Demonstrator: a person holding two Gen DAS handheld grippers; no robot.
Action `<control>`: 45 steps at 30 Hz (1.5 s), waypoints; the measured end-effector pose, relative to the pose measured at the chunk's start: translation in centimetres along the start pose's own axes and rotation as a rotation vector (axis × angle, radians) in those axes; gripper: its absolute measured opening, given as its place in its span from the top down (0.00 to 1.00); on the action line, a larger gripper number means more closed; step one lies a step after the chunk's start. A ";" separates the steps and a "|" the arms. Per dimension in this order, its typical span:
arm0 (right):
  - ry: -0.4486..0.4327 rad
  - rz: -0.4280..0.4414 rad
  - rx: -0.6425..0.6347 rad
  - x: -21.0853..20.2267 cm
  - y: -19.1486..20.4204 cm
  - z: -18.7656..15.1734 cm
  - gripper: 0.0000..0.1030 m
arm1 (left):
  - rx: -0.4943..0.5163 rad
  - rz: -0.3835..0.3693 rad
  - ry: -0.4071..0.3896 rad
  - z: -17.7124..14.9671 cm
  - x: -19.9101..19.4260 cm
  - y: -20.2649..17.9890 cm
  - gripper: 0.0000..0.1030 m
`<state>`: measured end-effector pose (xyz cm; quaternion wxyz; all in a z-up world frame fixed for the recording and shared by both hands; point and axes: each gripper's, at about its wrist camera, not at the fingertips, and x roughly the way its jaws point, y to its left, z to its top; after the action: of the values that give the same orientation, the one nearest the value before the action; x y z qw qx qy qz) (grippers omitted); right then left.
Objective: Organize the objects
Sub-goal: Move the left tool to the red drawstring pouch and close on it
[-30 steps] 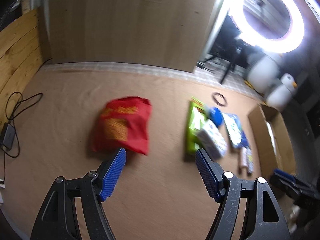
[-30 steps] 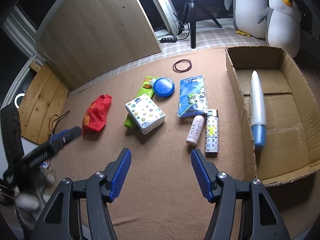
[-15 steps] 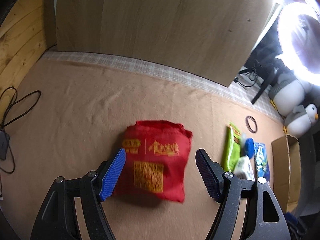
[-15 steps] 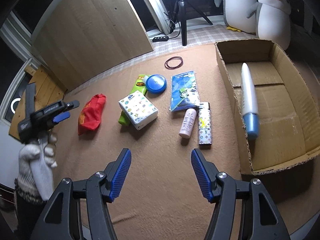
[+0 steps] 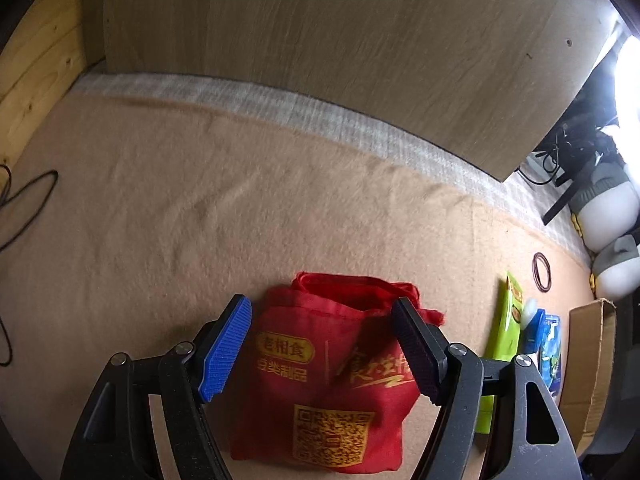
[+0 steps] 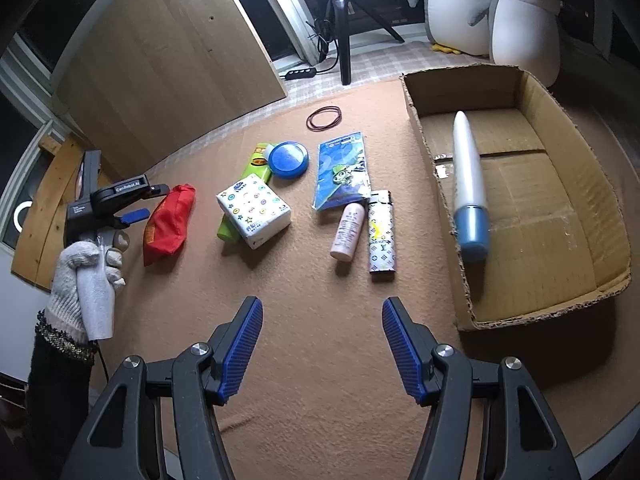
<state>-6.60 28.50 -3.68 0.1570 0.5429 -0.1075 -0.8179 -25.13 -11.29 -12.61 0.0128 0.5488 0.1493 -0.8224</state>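
Note:
A red cloth bag (image 5: pixel 324 376) with yellow print lies flat on the brown carpet. My left gripper (image 5: pixel 320 352) hangs open just over it, one finger on each side of the bag's upper half, pads apart from the cloth. In the right wrist view the same bag (image 6: pixel 168 220) lies at the left, with the left gripper (image 6: pixel 150 202) right beside it in a gloved hand (image 6: pixel 84 276). My right gripper (image 6: pixel 322 350) stands open over bare carpet with nothing between its fingers. A cardboard box (image 6: pixel 540 200) at the right holds a white-and-blue tube (image 6: pixel 468 184).
On the carpet lie a tissue pack (image 6: pixel 253 210), a green packet (image 6: pixel 256 160), a blue round lid (image 6: pixel 289 159), a blue sachet (image 6: pixel 342 170), a pink bottle (image 6: pixel 348 232), a lighter (image 6: pixel 381 236) and rubber bands (image 6: pixel 324 118). A wooden board (image 5: pixel 340 48) leans behind; plush penguins (image 6: pixel 520 20) stand beyond the box.
My left gripper has swung over to the red bag and sunk toward it; the bag now lies between its open fingers. The right gripper has barely moved.

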 end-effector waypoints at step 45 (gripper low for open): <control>0.067 0.057 -0.063 1.9 -0.4 -2.2 0.43 | 0.148 -0.236 0.140 -23.6 -4.9 -10.6 0.28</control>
<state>-5.25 28.14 -6.28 0.2007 0.5616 -0.0915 -0.7974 -3.96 4.29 -14.04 -0.1348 0.5831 0.1521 -0.7866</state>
